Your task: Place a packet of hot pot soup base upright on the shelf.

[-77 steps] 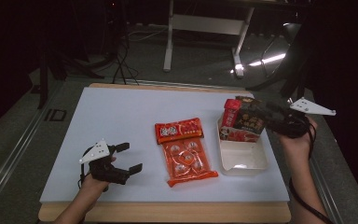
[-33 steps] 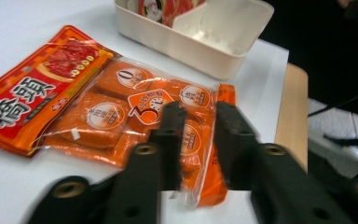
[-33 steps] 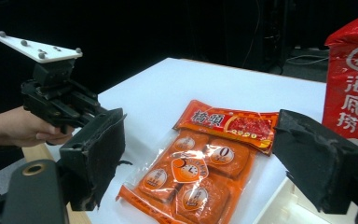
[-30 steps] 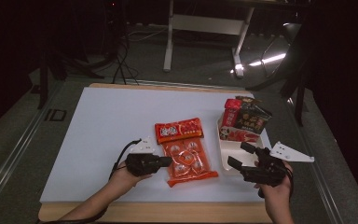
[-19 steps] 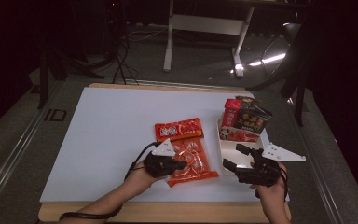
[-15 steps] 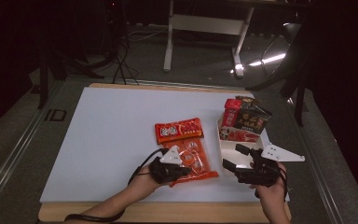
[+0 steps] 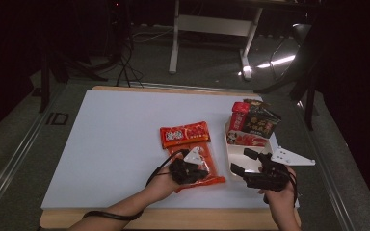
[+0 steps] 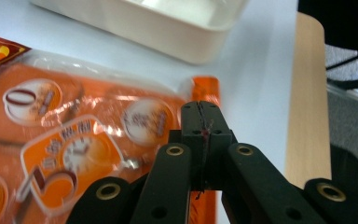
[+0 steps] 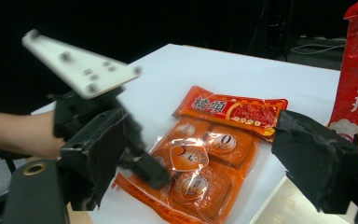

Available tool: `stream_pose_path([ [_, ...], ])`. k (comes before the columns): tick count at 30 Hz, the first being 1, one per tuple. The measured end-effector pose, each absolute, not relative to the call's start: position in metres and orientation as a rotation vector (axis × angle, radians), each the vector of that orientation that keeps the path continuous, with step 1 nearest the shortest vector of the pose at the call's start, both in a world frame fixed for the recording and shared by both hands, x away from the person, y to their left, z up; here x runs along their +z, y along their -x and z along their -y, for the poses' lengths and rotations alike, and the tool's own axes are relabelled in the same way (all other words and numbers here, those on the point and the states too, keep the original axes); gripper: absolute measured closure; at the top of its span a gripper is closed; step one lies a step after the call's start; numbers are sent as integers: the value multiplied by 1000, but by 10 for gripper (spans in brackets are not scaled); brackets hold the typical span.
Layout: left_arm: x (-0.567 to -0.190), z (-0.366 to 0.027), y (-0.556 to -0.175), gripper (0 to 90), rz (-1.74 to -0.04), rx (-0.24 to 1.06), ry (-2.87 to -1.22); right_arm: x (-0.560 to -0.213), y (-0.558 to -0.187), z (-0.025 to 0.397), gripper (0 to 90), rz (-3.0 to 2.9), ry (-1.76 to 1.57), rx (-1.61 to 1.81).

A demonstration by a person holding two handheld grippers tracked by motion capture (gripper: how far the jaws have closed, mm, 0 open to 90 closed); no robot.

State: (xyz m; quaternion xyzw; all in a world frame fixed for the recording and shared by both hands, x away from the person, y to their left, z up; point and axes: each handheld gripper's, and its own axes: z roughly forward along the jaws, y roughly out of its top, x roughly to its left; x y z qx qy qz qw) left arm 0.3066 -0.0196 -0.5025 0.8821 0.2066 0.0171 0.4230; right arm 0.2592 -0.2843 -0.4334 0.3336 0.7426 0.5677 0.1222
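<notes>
Two grippers are low over the near edge of the white worktop (image 7: 115,139), one in each of the person's hands. From the high view the left gripper (image 7: 195,172) sits on the near end of the orange snack pack (image 7: 203,161), which lies flat at about the 6 o'clock part of the worktop, just this side of a red snack packet (image 7: 184,134) that lies crosswise at its far end, touching or overlapping it. In the left gripper view its fingers are pressed tight together, the tips meeting over the clear-and-orange wrapper close to its sealed edge; whether any film is caught between them I cannot tell. The right gripper (image 7: 244,161) hovers at roughly 4 o'clock, over the near end of the cream tray (image 7: 230,156), its fingers spread wide apart with nothing between them; its own view looks across at the orange snack pack (image 9: 200,172) and the left gripper (image 9: 144,165) resting on it. At the tray's far end stand several packets, a red one (image 7: 238,115) and a dark one (image 7: 259,122) leaning together. The tray lies just to the right of the orange pack, a narrow strip of worktop between them
</notes>
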Motion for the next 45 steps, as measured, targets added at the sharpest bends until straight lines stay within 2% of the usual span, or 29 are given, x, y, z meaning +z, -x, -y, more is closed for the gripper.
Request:
stream_pose_path([
  [9, -507, 55, -330, 900, -537, 34, -2266, -433, -260, 290, 172, -2149, -984, 1656],
  [19, -521, 75, -340, 900, -580, 22, -2358, -433, -259, 291, 172, -2143, -980, 1652],
  [25, -518, 78, -331, 900, -561, 106, -2403, -433, -259, 290, 172, -2145, -980, 1648],
  [45, -518, 57, -319, 900, -599, 47, -2392, -433, -258, 291, 172, -2147, -984, 1645],
])
